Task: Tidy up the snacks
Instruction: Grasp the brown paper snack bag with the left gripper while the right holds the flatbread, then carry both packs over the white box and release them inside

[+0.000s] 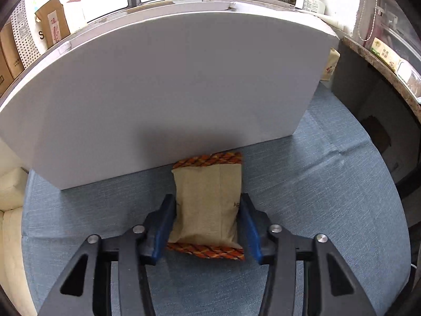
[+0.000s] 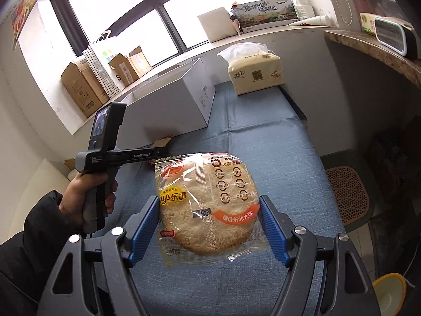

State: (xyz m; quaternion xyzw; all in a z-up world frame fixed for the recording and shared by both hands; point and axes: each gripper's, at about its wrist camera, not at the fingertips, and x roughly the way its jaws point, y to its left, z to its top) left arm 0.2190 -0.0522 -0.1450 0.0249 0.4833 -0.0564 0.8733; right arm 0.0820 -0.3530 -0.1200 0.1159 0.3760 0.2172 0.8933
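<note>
My left gripper (image 1: 208, 223) had its 2 blue pads pressed against the sides of a tan snack packet (image 1: 208, 200) with orange-patterned ends, so it was clamped on that packet. The packet's far end sat right at the foot of a white box (image 1: 171, 79), on the blue cloth (image 1: 329, 210) covering the table. My right gripper (image 2: 209, 226) held a clear-wrapped round rice cracker (image 2: 208, 208) between its ridged blue pads, jaws fairly wide and closed on the wrapper's edges. I could not tell whether that pack was lifted clear of the cloth or resting on it. To the left in the right wrist view, a hand (image 2: 86, 197) in a dark sleeve gripped the handle of the left tool, which reached toward the near face of the white box. Farther off, at the far right of the cloth, stood a pack of tissues (image 2: 255, 71). Cardboard boxes (image 2: 84, 89) lined the windowsill at the far left.
</note>
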